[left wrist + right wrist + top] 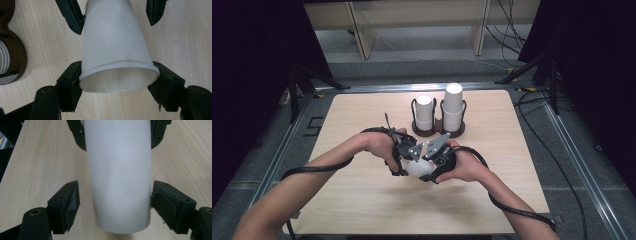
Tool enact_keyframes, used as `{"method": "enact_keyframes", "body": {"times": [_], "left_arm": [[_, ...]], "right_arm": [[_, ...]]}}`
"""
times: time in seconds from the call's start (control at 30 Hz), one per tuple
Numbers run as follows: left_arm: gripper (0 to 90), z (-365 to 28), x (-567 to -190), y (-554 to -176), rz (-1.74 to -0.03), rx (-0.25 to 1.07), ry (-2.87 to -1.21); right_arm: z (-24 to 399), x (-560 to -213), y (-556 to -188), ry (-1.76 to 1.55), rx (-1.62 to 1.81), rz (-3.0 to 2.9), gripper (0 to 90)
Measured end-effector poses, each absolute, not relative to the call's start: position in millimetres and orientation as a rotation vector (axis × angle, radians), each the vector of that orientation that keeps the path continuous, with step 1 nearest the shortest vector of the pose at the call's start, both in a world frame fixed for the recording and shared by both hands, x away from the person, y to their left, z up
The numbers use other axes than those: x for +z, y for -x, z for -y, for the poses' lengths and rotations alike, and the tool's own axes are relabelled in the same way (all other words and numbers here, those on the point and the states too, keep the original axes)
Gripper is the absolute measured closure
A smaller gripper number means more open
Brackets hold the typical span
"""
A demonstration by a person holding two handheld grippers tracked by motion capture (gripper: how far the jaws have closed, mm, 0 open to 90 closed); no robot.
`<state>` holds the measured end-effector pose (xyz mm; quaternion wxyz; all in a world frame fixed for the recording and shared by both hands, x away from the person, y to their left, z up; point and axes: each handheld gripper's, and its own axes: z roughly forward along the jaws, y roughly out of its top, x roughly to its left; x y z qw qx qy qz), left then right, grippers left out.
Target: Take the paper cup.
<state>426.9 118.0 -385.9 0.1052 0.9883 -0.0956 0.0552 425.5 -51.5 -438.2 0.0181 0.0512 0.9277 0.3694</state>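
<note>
Forearms come in from the bottom of the high view, the left forearm (307,185) from seven o'clock and the right forearm (507,192) from five o'clock. They meet over the middle of the pale wooden table (362,200).

At twelve o'clock from the hands stands a dark cup holder (438,131). It has two bays side by side, each with a stack of white cups standing mouth down. The shorter stack (424,112) is at its ten o'clock and the taller stack (453,107) at its two o'clock. The wire hoops probably keep the stacks upright, so that a cup can be lifted straight off or pushed straight on.

The left gripper (119,86) is clamped on the paper cup (113,42). Both pads press just behind the rolled rim, and the cup's open mouth faces that gripper's camera. Holding near the stiff rim likely keeps the thin wall from buckling.

The right gripper (113,205) faces it from the cup's closed end and is not gripping. Its jaws straddle the cup's body: the three o'clock pad touches the wall, while the nine o'clock pad stands apart from it.

The cup lies on its side between the two tools, just above the table and near the holder at its six o'clock. I judge this to be a handover or a regrip, with one tool steadying the cup while the other lines up on it.
</note>
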Motion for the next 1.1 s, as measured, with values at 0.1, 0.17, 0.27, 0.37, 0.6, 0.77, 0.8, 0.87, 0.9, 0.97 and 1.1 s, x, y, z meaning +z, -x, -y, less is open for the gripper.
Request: {"method": "enact_keyframes", "body": {"times": [0.1,0.17,0.27,0.37,0.6,0.77,0.8,0.87,0.9,0.97,1.1], "left_arm": [[31.5,-117.6,-385.4,-426.8,0.28,0.164,-2.911],[31.5,-117.2,-385.5,-426.7,0.282,0.162,-2.91],[31.4,-116.8,-385.6,-427.0,0.286,0.163,-2.912],[31.5,-116.3,-385.6,-426.8,0.28,0.16,-2.91],[31.5,-114.4,-385.7,-426.4,0.301,0.161,-2.913],[31.5,-113.6,-385.5,-425.6,0.296,0.158,-2.915],[31.5,-113.6,-385.5,-425.6,0.295,0.157,-2.916],[31.5,-113.3,-385.2,-425.7,0.295,0.156,-2.917],[31.5,-113.0,-385.0,-425.6,0.295,0.156,-2.916],[31.5,-112.8,-384.6,-425.3,0.297,0.155,-2.917],[31.5,-112.6,-384.6,-425.2,0.299,0.152,-2.919]], "right_arm": [[51.3,-439.2,-425.4,-0.159,1.15,-2.882,23.5],[51.2,-439.9,-425.4,-0.16,1.146,-2.885,23.6],[51.3,-440.7,-423.0,-0.222,1.134,-2.911,23.6],[50.4,-441.1,-425.5,-0.166,1.136,-2.885,23.7],[48.1,-442.5,-422.1,-0.219,1.113,-2.924,25.3],[46.5,-442.6,-423.2,-0.183,1.115,-2.932,26.8],[46.3,-442.5,-423.2,-0.179,1.114,-2.933,27.0],[46.2,-442.3,-423.3,-0.174,1.113,-2.933,27.3],[46.1,-442.2,-423.5,-0.174,1.113,-2.933,27.5],[46.1,-442.4,-423.5,-0.173,1.112,-2.935,27.8],[46.2,-444.2,-424.2,-0.159,1.116,-2.915,28.8]]}}
